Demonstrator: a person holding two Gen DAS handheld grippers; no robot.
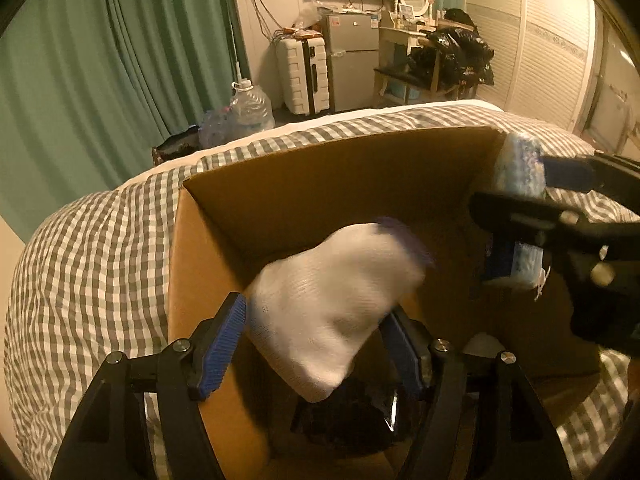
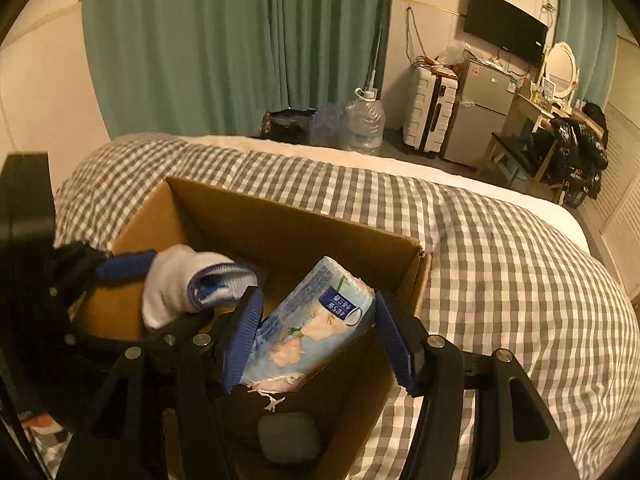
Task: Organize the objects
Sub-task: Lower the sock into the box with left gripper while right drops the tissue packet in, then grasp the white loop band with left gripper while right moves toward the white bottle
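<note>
Only right view: grey pouch (image 2: 289, 436) inside box (image 2: 304, 236).

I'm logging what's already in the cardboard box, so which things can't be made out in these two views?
- Dark items at the box bottom: left wrist view, covered by the white sock and shadow.
- Grey rounded object: right wrist view, dim and unidentifiable.
- Tissue pack print: too small to read.
- Sock's cuff: motion-blurred in the left view.
- Box's near wall: cut off by the bottom edge and gripper frames.

I'm in a bedroom at home: checked bed (image 2: 500, 248), green curtains (image 2: 224, 40), suitcase (image 1: 304, 76), small fridge (image 1: 352, 60), wall TV (image 2: 504, 26).
</note>
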